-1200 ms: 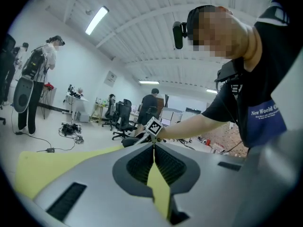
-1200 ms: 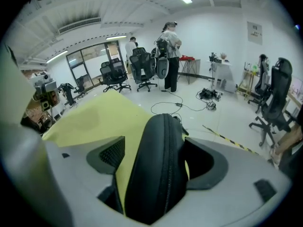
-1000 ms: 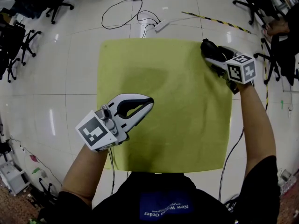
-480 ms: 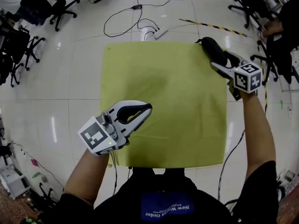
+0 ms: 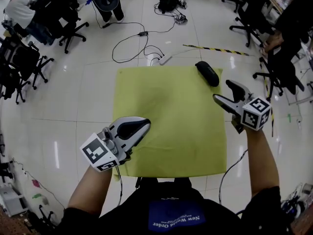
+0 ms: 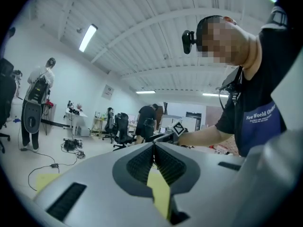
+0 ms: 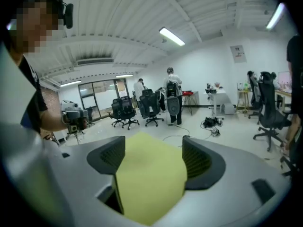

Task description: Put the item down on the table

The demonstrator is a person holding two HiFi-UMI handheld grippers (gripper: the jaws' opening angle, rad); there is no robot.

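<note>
A black oblong item (image 5: 207,73) lies on the far right corner of the yellow-green table (image 5: 171,106), with nothing holding it. My right gripper (image 5: 222,91) hovers just short of it, over the table's right edge, with jaws apart and empty. The right gripper view shows only the table (image 7: 149,178) between the spread jaws of the right gripper (image 7: 152,150). My left gripper (image 5: 145,125) is over the table's near left part with its pads pressed together and nothing between them. In its own view the left gripper (image 6: 153,148) has its jaws meeting at the tip.
The table stands on a glossy white floor. Cables and a power strip (image 5: 165,59) lie beyond its far edge, beside a striped tape line (image 5: 215,49). Office chairs (image 5: 274,67) stand at the right and more chairs (image 5: 29,58) at the left. A person (image 5: 22,9) sits at far left.
The right gripper has opened and let go of the black item, which now rests on the table's far right corner. That gripper has drawn back toward me. The left gripper has barely moved.
</note>
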